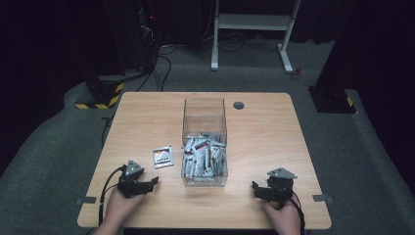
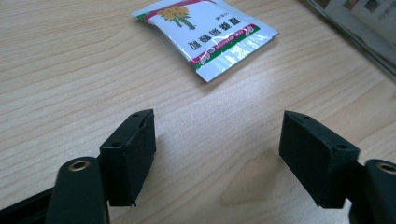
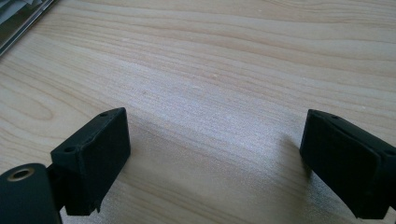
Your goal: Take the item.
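Lone sachet (image 1: pixel 163 157) flat on table (image 1: pixel 264 127), just left of clear box (image 1: pixel 204 142) full of sachets. Ahead of left gripper (image 1: pixel 152 182), jaws spread wide and empty; long axis slanted across the gripper's line. Right gripper (image 1: pixel 255 188), likewise wide and empty, low on the box's far side, well apart. Left hand (image 1: pixel 120 205) likely nearer.

From above, print on the loose sachet (image 1: pixel 163 156) too small for me to read. Sachets in my clear box (image 1: pixel 204 142) blur into one heap. Left gripper view: sachet's top edge cut off; box corner (image 2: pixel 359 28) cropped, blurred.
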